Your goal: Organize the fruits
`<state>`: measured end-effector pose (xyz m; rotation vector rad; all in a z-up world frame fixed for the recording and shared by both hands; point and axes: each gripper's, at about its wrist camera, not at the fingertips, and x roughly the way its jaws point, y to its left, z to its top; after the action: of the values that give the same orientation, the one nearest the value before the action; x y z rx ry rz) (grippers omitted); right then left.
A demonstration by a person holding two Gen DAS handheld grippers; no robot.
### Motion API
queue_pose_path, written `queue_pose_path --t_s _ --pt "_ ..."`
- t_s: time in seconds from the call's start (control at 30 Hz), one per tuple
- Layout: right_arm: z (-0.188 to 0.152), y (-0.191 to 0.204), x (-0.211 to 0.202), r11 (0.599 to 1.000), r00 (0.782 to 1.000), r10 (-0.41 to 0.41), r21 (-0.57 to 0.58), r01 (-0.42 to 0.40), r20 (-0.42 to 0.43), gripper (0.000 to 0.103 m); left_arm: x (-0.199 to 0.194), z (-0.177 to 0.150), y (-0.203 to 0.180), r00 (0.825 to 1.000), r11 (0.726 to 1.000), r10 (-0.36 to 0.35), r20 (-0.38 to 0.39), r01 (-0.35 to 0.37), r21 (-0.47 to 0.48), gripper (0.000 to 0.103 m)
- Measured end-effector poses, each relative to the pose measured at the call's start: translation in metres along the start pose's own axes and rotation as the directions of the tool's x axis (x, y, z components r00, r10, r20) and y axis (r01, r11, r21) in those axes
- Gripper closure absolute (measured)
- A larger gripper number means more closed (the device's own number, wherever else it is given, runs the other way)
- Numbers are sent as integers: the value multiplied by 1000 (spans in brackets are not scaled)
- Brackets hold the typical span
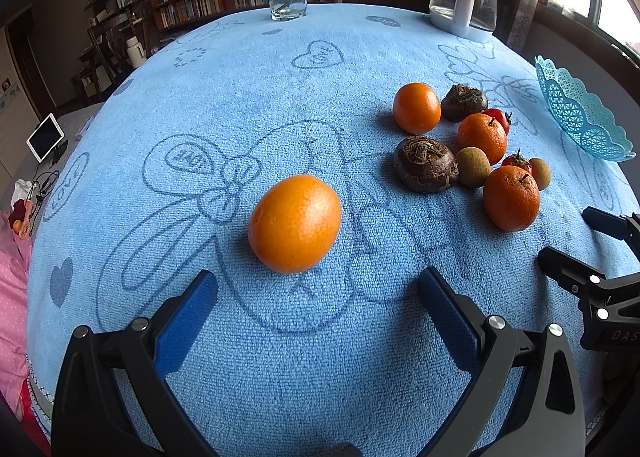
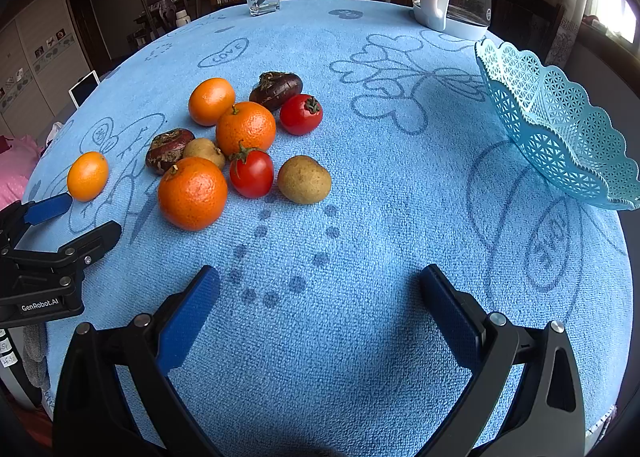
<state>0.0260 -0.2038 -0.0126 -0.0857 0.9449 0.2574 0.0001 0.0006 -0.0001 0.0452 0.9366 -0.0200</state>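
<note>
Fruits lie on the blue cloth that covers the table, and none is in the basket yet. The lacy blue basket sits tipped at the right edge of the table. It looks empty.

One smooth orange sits alone, nearer the left edge, just in front of the left tongs. These tongs are wide open and hold nothing. The right tongs are wide open too, with nothing in them, and point at bare cloth near the front edge.

I think the step now is to pick up the lone orange. To do it well, slide the left tongs forward so one blue pad goes on each side of the orange. Close gently at its widest part. It is round and could roll away if pushed.

The other fruits sit in a bunch near the middle of the table, close together and many touching. There are three more oranges, two red tomatoes, two fuzzy brown kiwis, and two dark bumpy ones I cannot name. The oranges have dimpled skin, and two show little stems.
</note>
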Motion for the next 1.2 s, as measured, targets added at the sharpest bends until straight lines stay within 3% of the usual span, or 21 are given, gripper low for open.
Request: queue_pose_path --t_s 0.47,0.67,0.73,0.83,0.93,1.07,1.2 --pt "1 2 1 1000 1000 -4 -16 4 -15 2 -1 1 -1 1000 1000 5 6 -5 5 5" --pt "1 -1 -2 1000 1000 19 -11 -19 -3 2 -9 0 14 994 994 -106 27 106 -20 5" --pt "1 -3 -8 999 999 42 3 -42 23 2 -13 2 23 988 988 -150 48 151 -26 5" --pt "0 -4 -25 995 988 99 4 -100 116 2 -23 8 40 988 993 -105 115 111 -49 5" --pt "1 -3 -40 985 964 167 2 -171 208 2 -29 14 54 985 993 -70 160 84 -78 5" --pt "3 -1 -44 983 957 176 14 -184 230 2 -24 13 45 987 994 -96 129 101 -32 7" --pt "3 -2 -47 980 954 184 34 -197 235 2 -11 11 34 991 994 -110 83 110 0 22"
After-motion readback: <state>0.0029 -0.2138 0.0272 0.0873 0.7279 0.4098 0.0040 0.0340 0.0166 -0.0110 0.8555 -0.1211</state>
